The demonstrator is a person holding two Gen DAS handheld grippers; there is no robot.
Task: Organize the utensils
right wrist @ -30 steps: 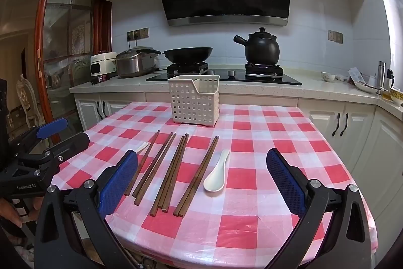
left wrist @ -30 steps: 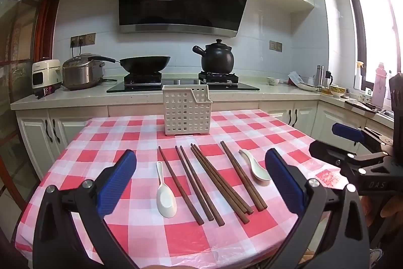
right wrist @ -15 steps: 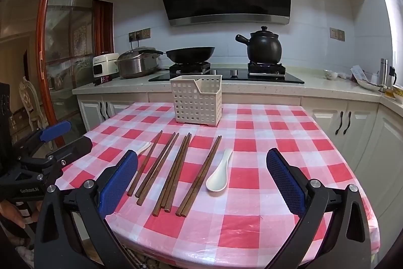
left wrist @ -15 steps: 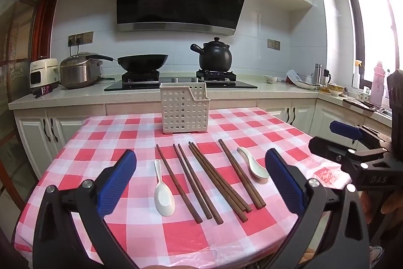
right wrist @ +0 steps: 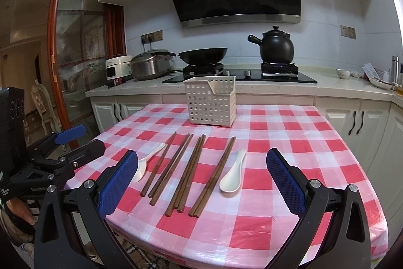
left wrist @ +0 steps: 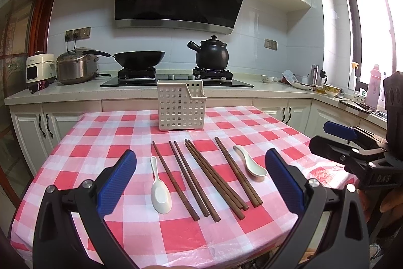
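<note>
Several brown wooden chopsticks (left wrist: pixel 204 175) lie side by side on the red-and-white checked table (left wrist: pixel 105 140), with a white spoon (left wrist: pixel 160 190) at their left and a second white spoon (left wrist: pixel 250 164) at their right. A white perforated utensil basket (left wrist: pixel 180 105) stands upright behind them. My left gripper (left wrist: pixel 200 183) is open and empty, held above the table's near edge. My right gripper (right wrist: pixel 201 180) is open and empty, also at the near edge. In the right wrist view the chopsticks (right wrist: pixel 191 168), right spoon (right wrist: pixel 233 175), left spoon (right wrist: pixel 146 163) and basket (right wrist: pixel 211 100) show.
A kitchen counter (left wrist: pixel 75 90) runs behind the table with a wok (left wrist: pixel 138 58), a black clay pot (left wrist: pixel 211 53) and a rice cooker (left wrist: pixel 75 64). The right gripper appears at the right of the left wrist view (left wrist: pixel 352 150). Cabinets stand to the right.
Both grippers have drifted slightly, so the table scene shifted a little in each view. Nothing on the table has moved. Both stay open.
</note>
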